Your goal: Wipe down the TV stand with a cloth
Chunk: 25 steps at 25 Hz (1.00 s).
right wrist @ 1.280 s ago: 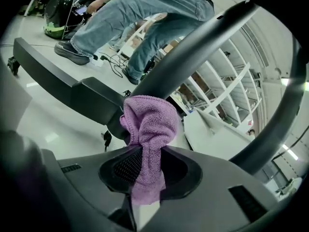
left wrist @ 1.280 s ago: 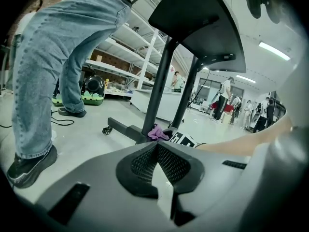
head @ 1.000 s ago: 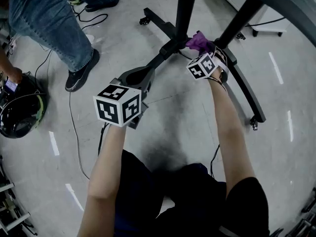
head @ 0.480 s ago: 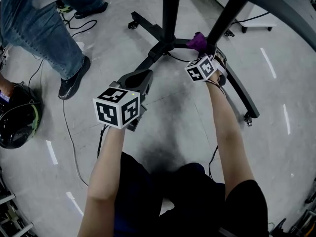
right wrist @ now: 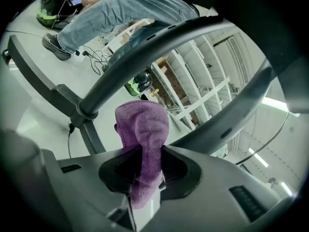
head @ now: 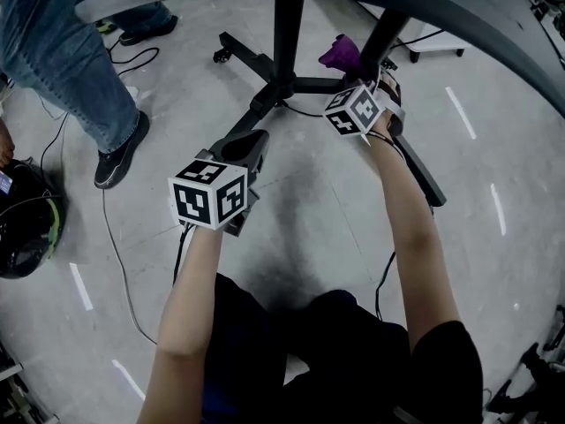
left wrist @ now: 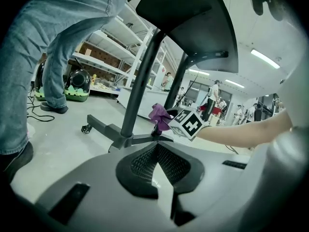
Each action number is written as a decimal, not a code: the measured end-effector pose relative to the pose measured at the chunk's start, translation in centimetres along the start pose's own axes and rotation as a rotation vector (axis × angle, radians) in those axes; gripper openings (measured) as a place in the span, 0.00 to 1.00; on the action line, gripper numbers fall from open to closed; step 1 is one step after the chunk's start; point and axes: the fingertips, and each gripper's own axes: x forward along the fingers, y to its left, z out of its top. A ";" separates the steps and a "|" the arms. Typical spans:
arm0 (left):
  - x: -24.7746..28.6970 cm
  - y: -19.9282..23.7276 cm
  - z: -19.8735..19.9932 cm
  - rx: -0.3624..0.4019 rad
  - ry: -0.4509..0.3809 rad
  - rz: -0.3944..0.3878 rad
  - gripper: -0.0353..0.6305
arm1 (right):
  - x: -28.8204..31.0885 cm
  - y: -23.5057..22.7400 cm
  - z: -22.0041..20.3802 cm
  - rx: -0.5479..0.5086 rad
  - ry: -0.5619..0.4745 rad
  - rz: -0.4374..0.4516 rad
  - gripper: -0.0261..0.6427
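**Head view**
- Left gripper [head: 251, 141]: I hold it low over the floor [head: 300, 215], marker cube uppermost, nose toward the stand's base. Nothing shows at its tip.
- Right gripper [head: 360, 71]: further out than the left, with a purple cloth [head: 339, 52] bunched at its tip.
- TV stand [head: 286, 25]: two dark uprights rise from a base of spreading legs. A wide dark panel arches across the top of my view.
- Cloth position: raised above the base legs, just beside the right-hand upright. I cannot confirm contact.
- Bystander's leg [head: 62, 51]: in jeans with a dark shoe [head: 115, 155], standing left of the stand.
- Cable [head: 113, 237]: lying loose on the floor near the shoe.

**Left gripper view**
- Jaws: closed together, ribbed pads meeting, nothing between them.
- Ahead: the near upright [left wrist: 140, 76] and a base leg ending in a caster [left wrist: 86, 128]. Beyond them the right gripper's marker cube sits with the cloth [left wrist: 158, 114] just above it, by the farther upright.
- Background: shelving [left wrist: 96, 57] behind the bystander's leg.

**Right gripper view**
- Jaws: clamped on the cloth [right wrist: 142, 124]. It runs down between the pads and stands in a bunch above them.
- Stand: one upright [right wrist: 159, 47] slants across behind the cloth from the base hub. A second crosses at the right.
- Bystander's leg: top left, shoe on the floor beside a base leg.
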 end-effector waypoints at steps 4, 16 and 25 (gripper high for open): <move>0.1 -0.2 -0.1 -0.004 0.003 -0.011 0.06 | -2.2 -4.6 4.7 -0.128 -0.117 -0.091 0.22; 0.2 -0.3 0.2 -0.026 -0.017 -0.027 0.06 | -8.5 -16.9 12.7 -0.380 -0.293 -0.380 0.22; 0.6 -0.6 0.4 -0.026 -0.020 -0.034 0.06 | -9.2 -19.7 12.8 -0.413 -0.273 -0.437 0.22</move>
